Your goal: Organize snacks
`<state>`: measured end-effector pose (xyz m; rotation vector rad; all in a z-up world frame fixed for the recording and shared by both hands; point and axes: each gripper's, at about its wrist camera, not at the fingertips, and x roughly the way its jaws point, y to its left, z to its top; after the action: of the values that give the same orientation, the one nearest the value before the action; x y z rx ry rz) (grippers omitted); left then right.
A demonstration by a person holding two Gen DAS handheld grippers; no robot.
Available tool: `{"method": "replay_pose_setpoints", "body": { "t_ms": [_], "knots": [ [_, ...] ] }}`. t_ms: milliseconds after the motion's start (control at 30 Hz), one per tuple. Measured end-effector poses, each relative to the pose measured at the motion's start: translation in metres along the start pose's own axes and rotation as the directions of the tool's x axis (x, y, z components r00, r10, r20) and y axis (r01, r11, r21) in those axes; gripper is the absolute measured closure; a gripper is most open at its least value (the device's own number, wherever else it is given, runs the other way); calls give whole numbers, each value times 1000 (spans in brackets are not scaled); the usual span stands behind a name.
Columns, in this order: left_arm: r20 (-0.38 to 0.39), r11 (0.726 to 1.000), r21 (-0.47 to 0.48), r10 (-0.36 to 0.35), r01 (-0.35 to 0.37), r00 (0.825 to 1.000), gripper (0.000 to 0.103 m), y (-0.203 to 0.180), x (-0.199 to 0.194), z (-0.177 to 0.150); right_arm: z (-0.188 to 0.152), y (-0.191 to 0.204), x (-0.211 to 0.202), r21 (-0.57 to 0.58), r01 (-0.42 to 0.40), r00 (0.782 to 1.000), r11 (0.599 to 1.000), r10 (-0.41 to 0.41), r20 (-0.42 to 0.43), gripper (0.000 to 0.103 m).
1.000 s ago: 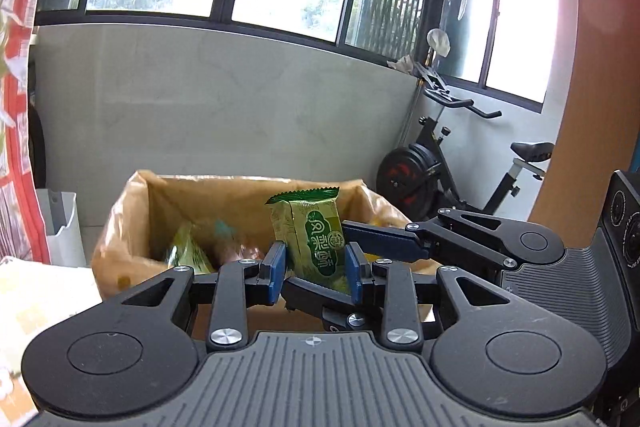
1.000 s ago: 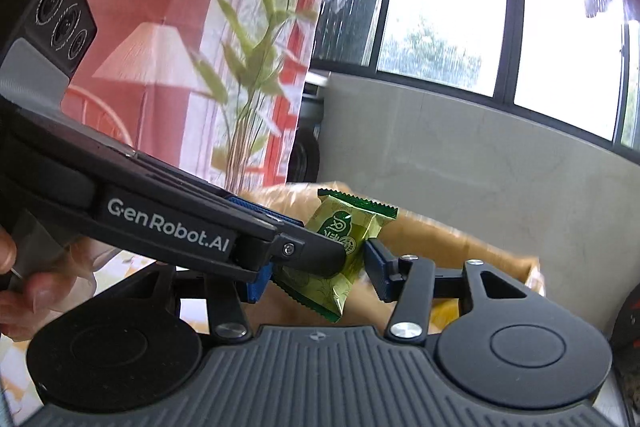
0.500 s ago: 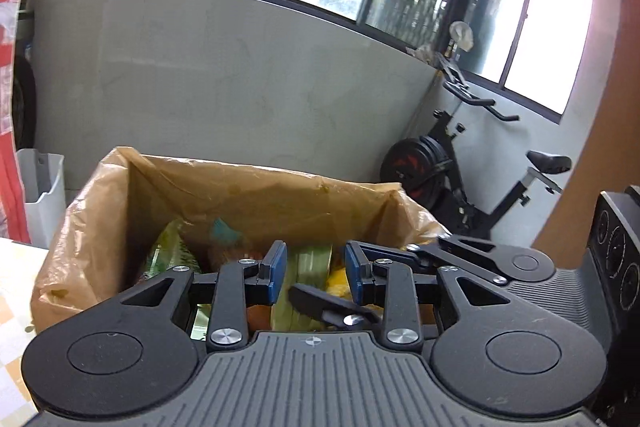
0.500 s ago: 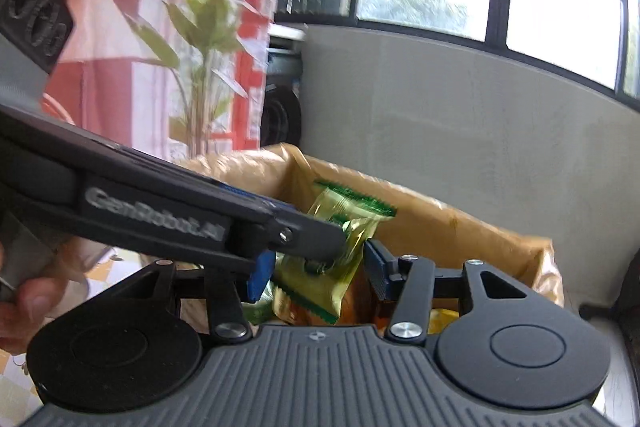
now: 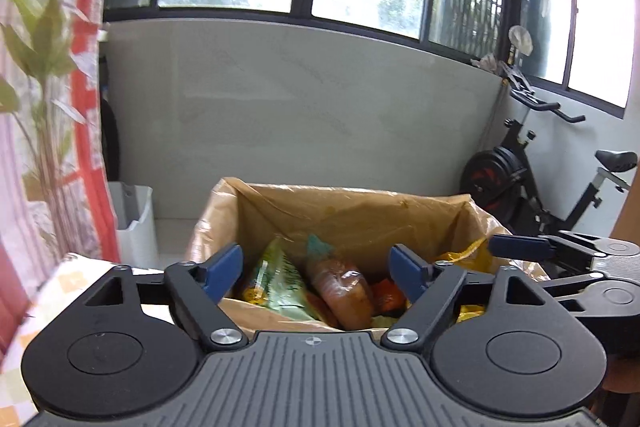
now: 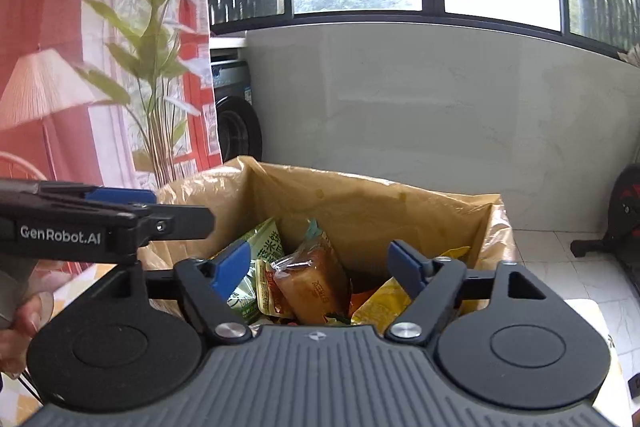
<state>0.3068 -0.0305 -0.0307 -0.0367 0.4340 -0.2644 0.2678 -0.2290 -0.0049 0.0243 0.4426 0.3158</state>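
Snacks in crinkled wrappers are gathered inside a brown cardboard box lined with a translucent amber plastic bag [image 6: 360,203], evidently so that loose packets are kept together in one container. Among them a green printed packet [image 6: 262,247] is leaned against the left side, an orange-brown wrapped cake slice [image 6: 316,283] is propped upright in the middle, and a yellow packet [image 6: 380,303] is laid low at the right.

Both pairs of tongs are held above the near rim of the box and tilted down towards its opening. The left tongs [image 5: 316,267] are being opened, and nothing is caught between their blue pads [image 5: 224,265]; the same is true of the right tongs [image 6: 320,263], whose pads are spread apart over the packets without touching them. This is judged to be a release over the box, not a reach for a new packet.

From the left wrist view, an exercise bike [image 5: 532,179] by the window and a white bin [image 5: 136,223] beside the box are shown, and the right tongs are seen at the right edge. From the right wrist view, the printing on the wrappers is made clearer, and the person's hand [image 6: 20,323] gripping the left tool, a washing machine [image 6: 234,119] and a leafy plant [image 6: 156,67] are revealed.
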Motion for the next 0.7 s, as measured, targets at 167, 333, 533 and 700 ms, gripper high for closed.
{"method": "replay_pose_setpoints", "body": {
  "t_ms": [167, 333, 533, 700],
  "knots": [
    [34, 996, 28, 84, -85, 996, 13, -3, -36, 11, 8, 2, -32, 45, 10, 1000, 999, -11, 15, 7],
    [55, 982, 65, 172, -175, 984, 13, -10, -70, 23, 17, 12, -71, 63, 40, 997, 997, -44, 59, 1],
    [106, 990, 26, 136, -139, 985, 13, -7, -123, 31, 24, 24, -121, 118, 69, 989, 991, -83, 120, 0],
    [126, 974, 55, 211, -219, 969, 13, -18, -164, 31, 26, 36, -156, 137, 88, 983, 987, -108, 149, 0]
  ]
}}
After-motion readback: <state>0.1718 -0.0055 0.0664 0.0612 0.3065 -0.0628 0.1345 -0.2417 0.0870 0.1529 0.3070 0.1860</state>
